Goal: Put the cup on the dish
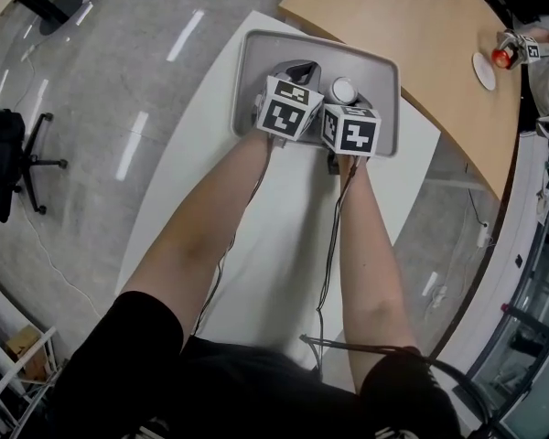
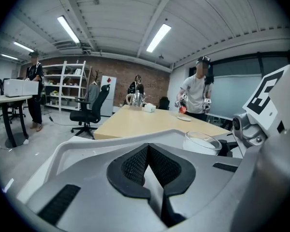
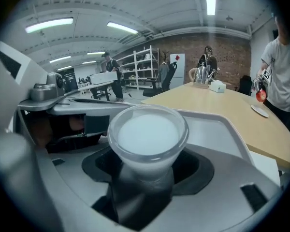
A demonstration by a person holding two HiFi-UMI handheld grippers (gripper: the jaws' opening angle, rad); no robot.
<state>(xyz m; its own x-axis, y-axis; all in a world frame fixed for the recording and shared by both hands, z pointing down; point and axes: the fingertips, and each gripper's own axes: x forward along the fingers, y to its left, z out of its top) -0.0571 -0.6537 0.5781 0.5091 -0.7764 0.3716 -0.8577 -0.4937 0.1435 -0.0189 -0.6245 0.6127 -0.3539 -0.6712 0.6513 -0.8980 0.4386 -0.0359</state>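
My right gripper (image 3: 144, 190) is clamped on the cup (image 3: 147, 134) low down, keeping it upright inside the grey dish (image 1: 254, 73) rim for set-down, I judge, while my left gripper (image 2: 148, 175), jaws together and empty, idles just beside.

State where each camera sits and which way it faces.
Head view: on the person's head, facing steeply down at the grey tray; left forearm and right forearm show.
Left gripper view: on the left tool, facing along its shut, empty jaws across the tray toward the tan table.
Right gripper view: on the right tool, facing along jaws shut on the cup.
Shared: all three show the cup and the tray.
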